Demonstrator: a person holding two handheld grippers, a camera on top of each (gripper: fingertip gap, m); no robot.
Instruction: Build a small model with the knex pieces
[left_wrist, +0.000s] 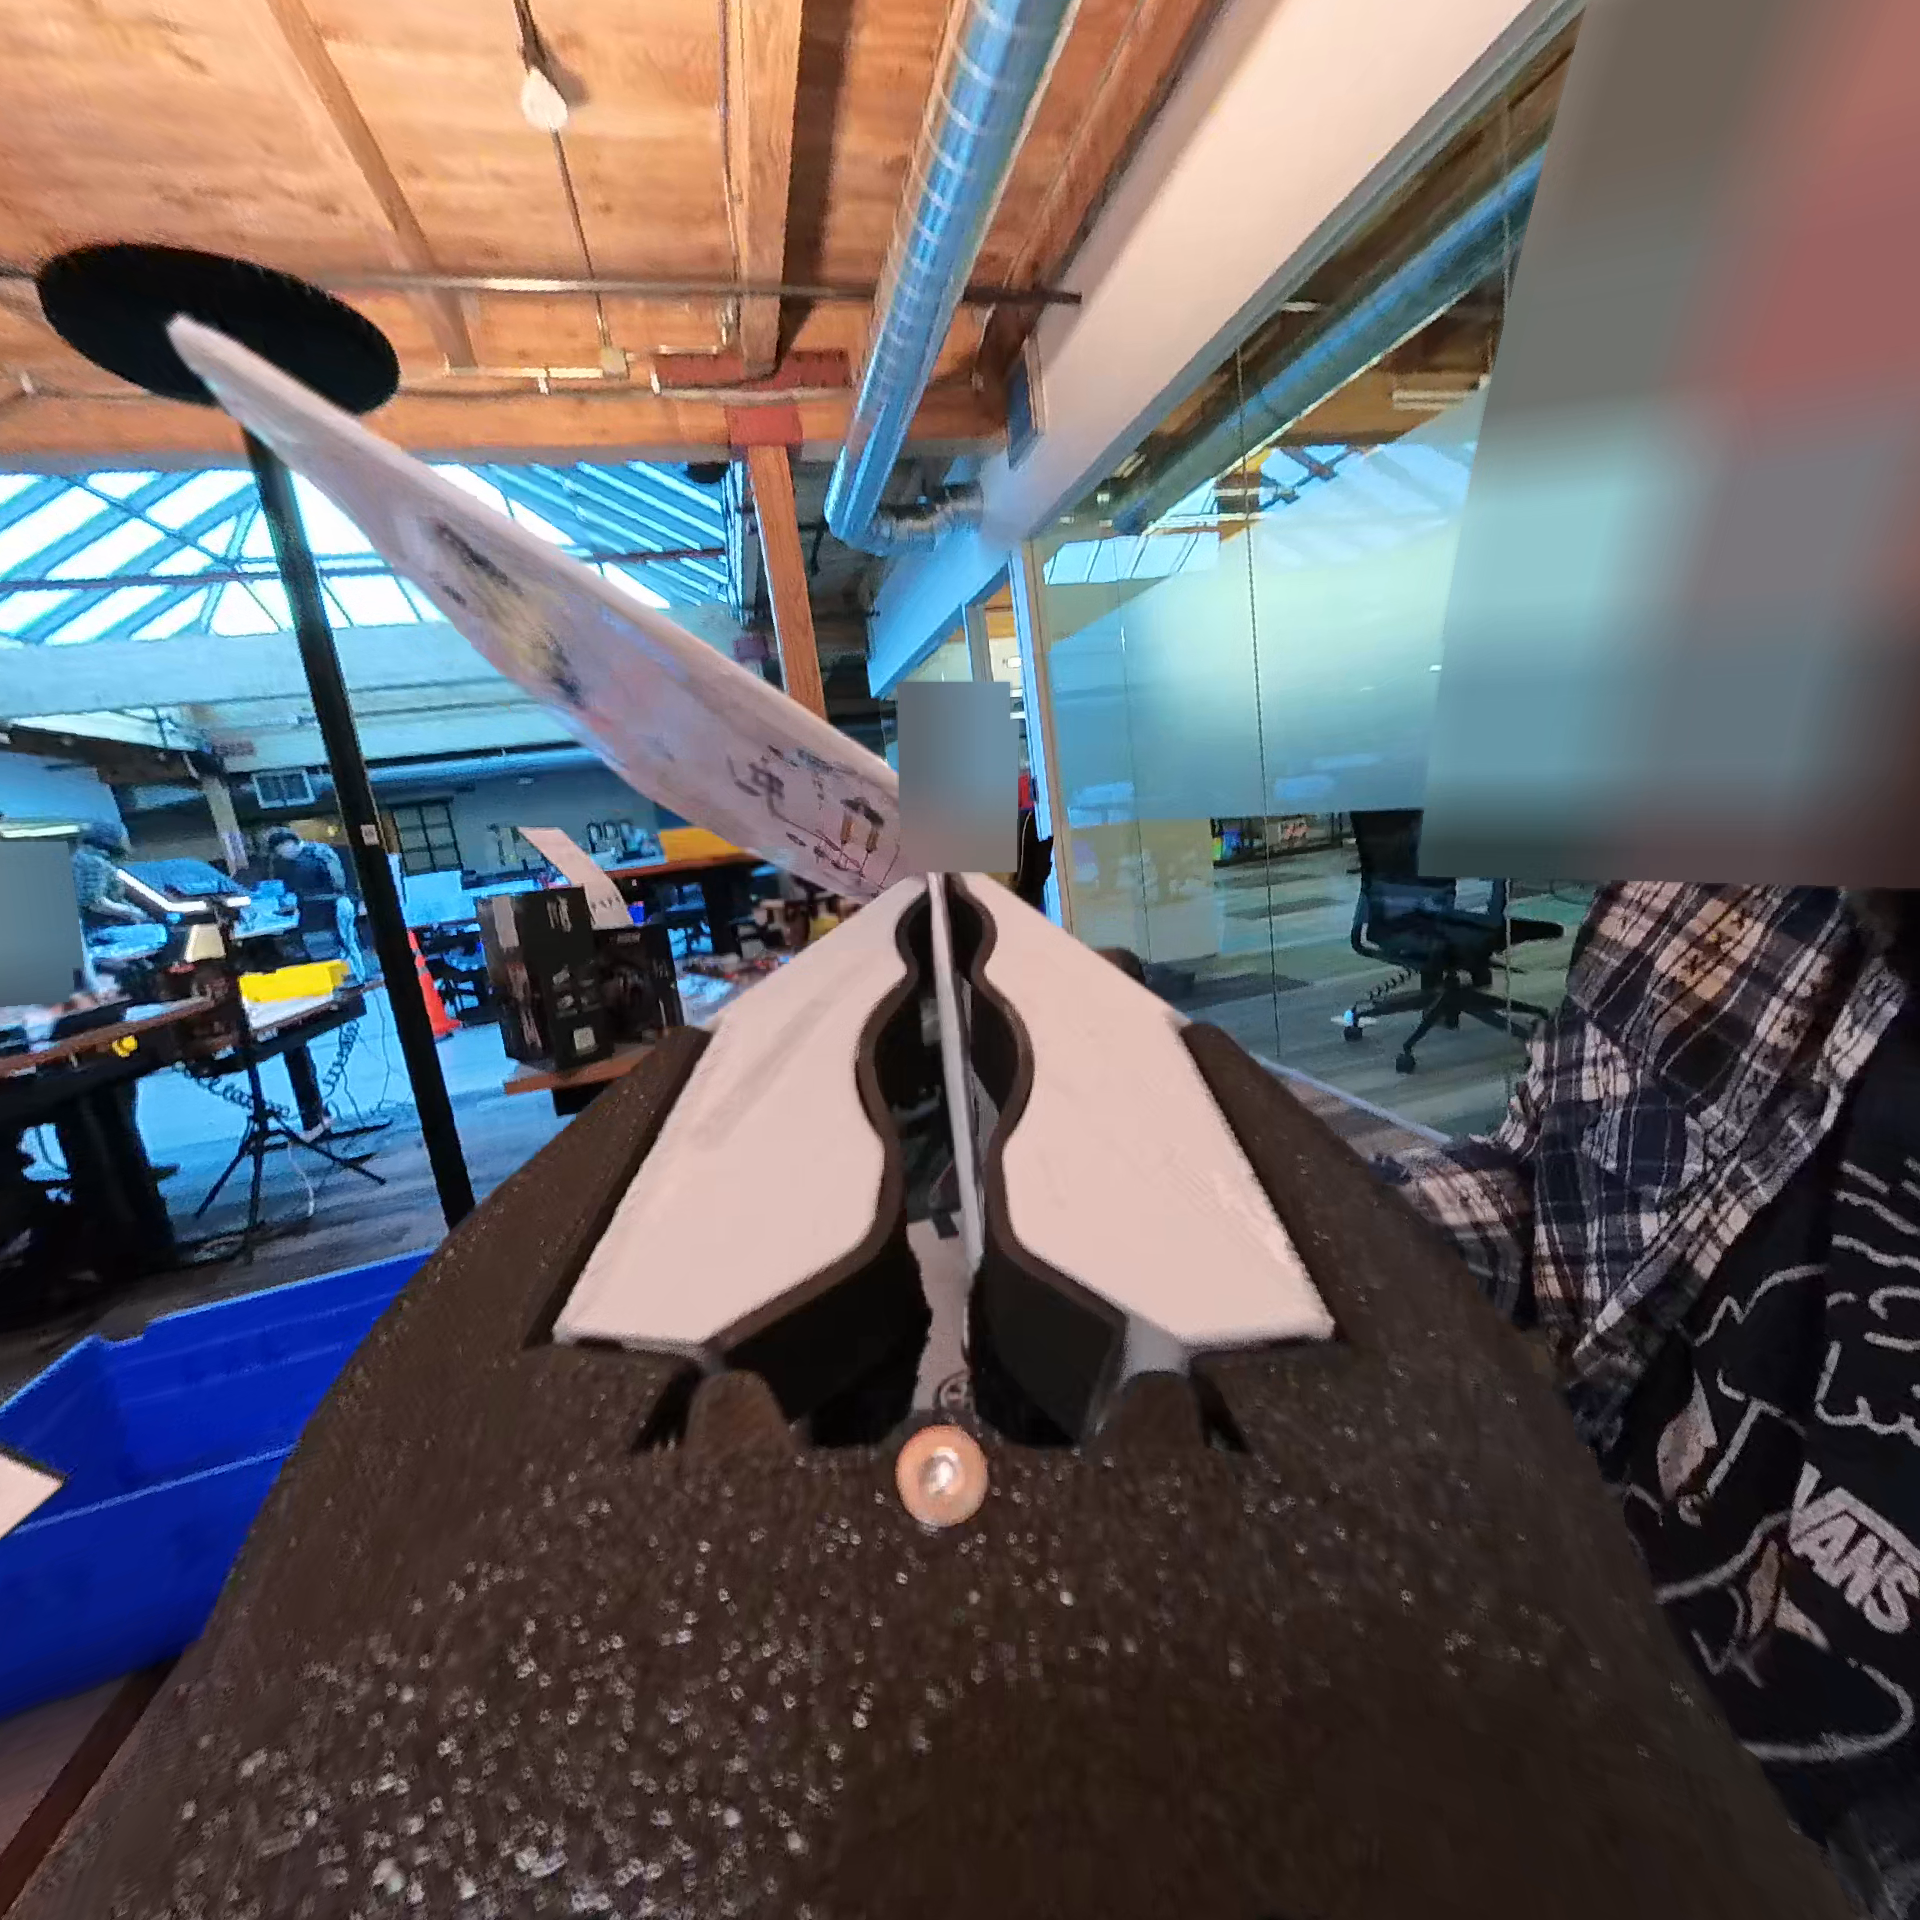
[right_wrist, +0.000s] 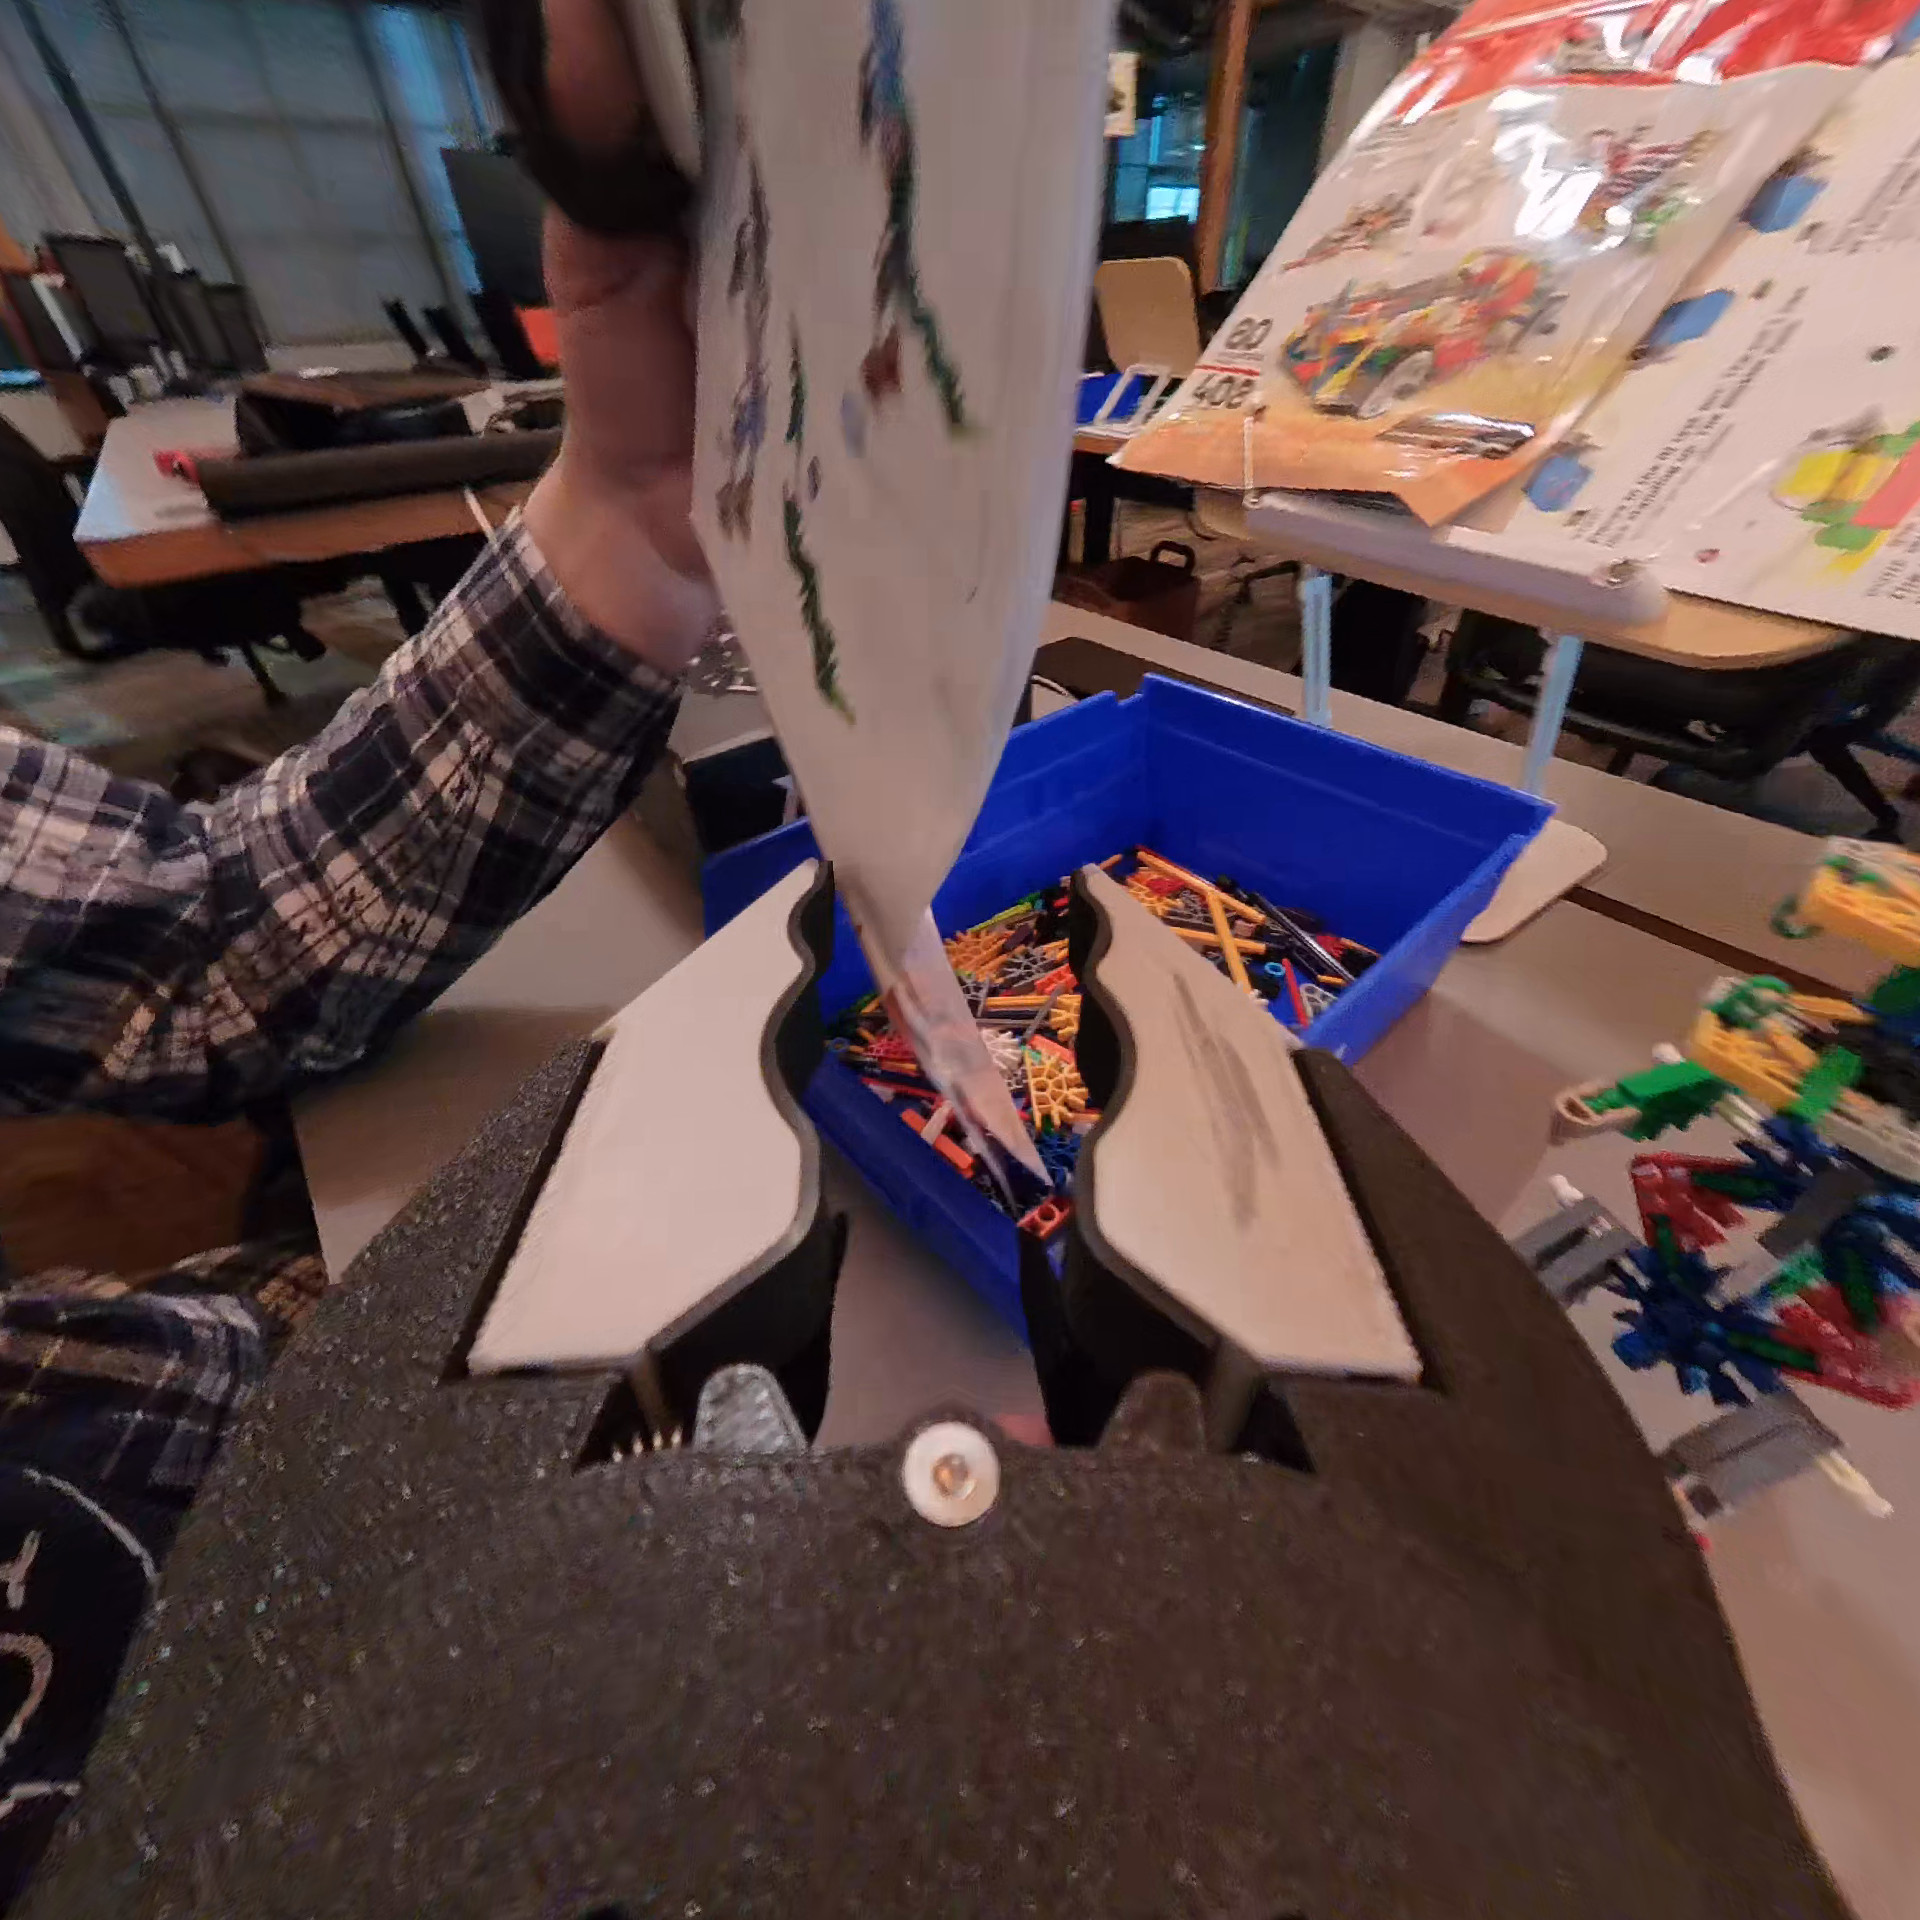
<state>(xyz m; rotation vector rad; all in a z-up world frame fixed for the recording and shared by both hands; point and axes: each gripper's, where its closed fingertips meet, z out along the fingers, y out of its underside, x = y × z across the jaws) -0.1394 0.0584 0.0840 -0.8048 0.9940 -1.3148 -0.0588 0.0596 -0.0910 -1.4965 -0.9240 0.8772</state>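
My left gripper (left_wrist: 940, 883) is shut on the edge of a white printed paper sheet (left_wrist: 582, 644), which runs up and to the left, high above the table. In the right wrist view the same sheet (right_wrist: 883, 416) hangs down from a person's hand (right_wrist: 613, 416). Its lower corner dips between the fingers of my right gripper (right_wrist: 951, 883), which is open with nothing clamped. Below it stands a blue bin (right_wrist: 1299, 790) full of small coloured plastic rods and connectors (right_wrist: 1195, 935).
A built model of coloured rods (right_wrist: 1787, 1143) lies on the grey table (right_wrist: 1558, 1039) at the right. A white stand (right_wrist: 1455, 561) holds a printed bag and booklet at the back right. A plaid sleeve (right_wrist: 364, 831) crosses the left. The blue bin (left_wrist: 156, 1455) and a black pole (left_wrist: 343, 779) show at the left. Some 20 centimeters of space lies between my two pairs of fingers.
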